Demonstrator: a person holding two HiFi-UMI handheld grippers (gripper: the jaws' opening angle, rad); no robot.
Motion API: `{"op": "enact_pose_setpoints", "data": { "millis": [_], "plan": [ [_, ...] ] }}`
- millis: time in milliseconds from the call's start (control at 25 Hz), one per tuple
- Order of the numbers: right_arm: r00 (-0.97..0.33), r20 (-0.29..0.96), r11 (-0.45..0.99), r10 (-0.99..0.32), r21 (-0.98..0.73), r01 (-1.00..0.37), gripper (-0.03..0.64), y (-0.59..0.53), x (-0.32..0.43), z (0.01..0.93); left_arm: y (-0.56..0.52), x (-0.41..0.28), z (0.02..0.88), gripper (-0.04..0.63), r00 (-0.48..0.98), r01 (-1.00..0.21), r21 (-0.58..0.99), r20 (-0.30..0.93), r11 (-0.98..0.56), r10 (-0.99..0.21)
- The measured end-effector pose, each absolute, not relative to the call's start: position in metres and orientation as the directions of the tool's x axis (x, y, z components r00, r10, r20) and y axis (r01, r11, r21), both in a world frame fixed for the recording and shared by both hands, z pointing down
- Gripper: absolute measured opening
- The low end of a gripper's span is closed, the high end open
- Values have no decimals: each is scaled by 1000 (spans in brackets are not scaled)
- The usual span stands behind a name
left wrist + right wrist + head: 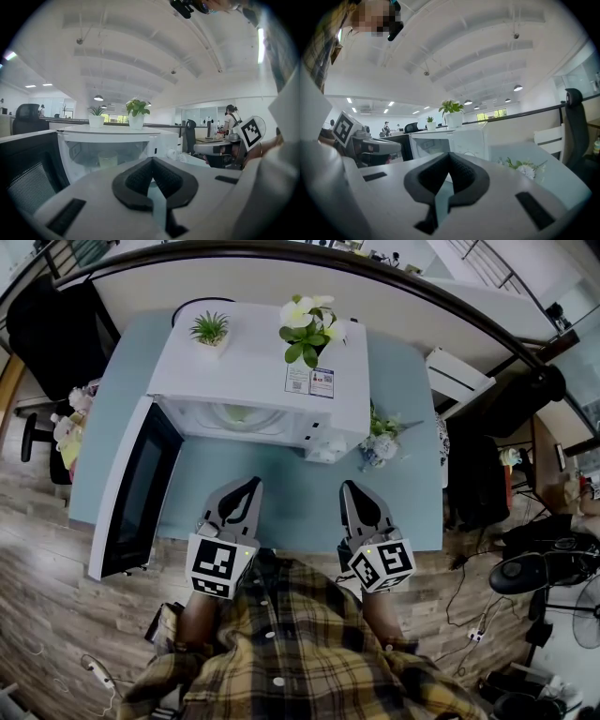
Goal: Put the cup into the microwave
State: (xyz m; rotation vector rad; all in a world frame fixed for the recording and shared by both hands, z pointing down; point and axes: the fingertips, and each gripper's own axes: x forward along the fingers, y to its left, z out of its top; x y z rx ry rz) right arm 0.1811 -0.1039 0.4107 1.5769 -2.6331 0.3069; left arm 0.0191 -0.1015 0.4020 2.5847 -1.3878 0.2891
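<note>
One cup (108, 159) (inside microwave (161, 140)) stands beyond the closed left claw (152, 164).

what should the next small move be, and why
Probably swing the left gripper out to the open door and begin pushing it closed. The cup already sits inside the microwave, and both it and the right gripper are shut and empty.

right hand-held gripper (449, 155): jaws together, empty | microwave (469, 140): ahead, beyond tips
</note>
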Motion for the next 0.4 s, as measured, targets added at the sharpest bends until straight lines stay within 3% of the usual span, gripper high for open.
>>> {"op": "enact_pose_setpoints", "data": {
  "millis": [400],
  "plan": [
    [-483, 148, 465, -863, -141, -874, 3, -105, 180, 411, -102, 21, 401, -8, 541, -837, 78, 261, -542, -799]
  ]
}}
